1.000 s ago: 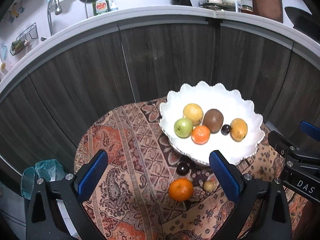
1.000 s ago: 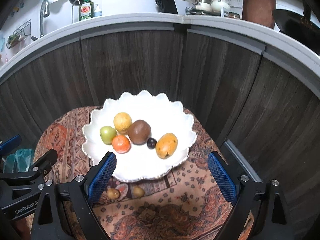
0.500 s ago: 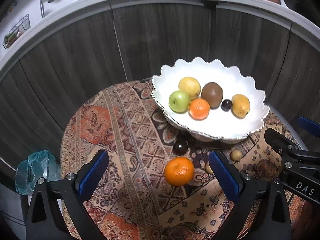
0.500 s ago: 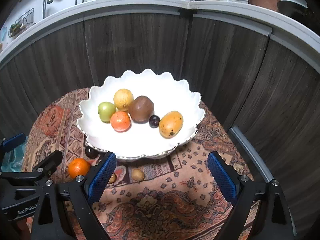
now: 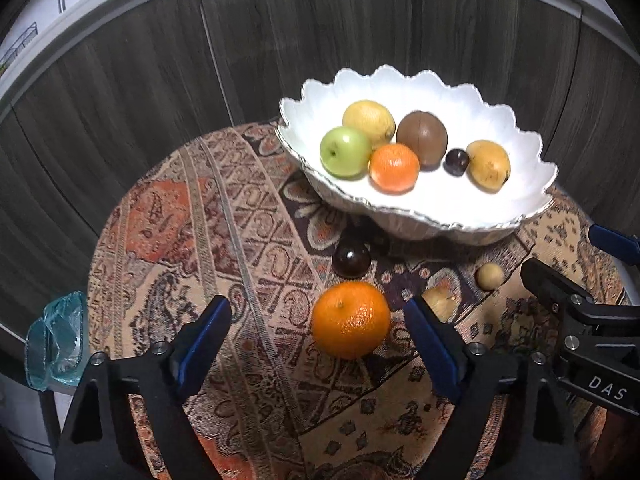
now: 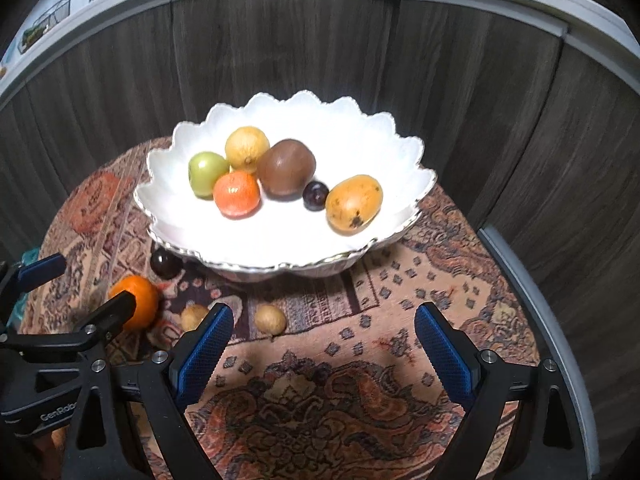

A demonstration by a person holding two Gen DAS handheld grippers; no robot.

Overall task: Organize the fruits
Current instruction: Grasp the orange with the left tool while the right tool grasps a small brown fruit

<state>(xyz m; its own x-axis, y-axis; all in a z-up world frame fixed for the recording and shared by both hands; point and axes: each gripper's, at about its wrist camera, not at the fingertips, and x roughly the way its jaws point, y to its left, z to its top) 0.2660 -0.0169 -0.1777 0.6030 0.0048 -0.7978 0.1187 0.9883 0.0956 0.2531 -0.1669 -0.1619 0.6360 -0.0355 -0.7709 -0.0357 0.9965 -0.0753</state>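
A white scalloped bowl (image 5: 520, 204) (image 6: 280, 248) on a patterned round table holds a green apple (image 5: 345, 152), a yellow fruit, a small orange, a brown fruit, a dark plum and a mango (image 6: 354, 203). Loose on the cloth in front of the bowl lie an orange (image 5: 351, 325) (image 6: 135, 306), a dark plum (image 5: 351, 259) (image 6: 165, 263) and two small tan fruits (image 5: 489, 276) (image 6: 270, 319). My left gripper (image 5: 318, 332) is open and empty, its jaws either side of the loose orange, slightly short of it. My right gripper (image 6: 322, 336) is open and empty over the cloth before the bowl.
Dark wood cabinet fronts curve behind the table under a pale counter edge. A blue-green glass object (image 5: 56, 340) sits off the table's left edge. The table's grey rim (image 6: 540, 312) shows on the right.
Both grippers have moved down and forward toward the table. The loose orange now lies between the left jaws' tips; the bowl and loose fruits appear larger.
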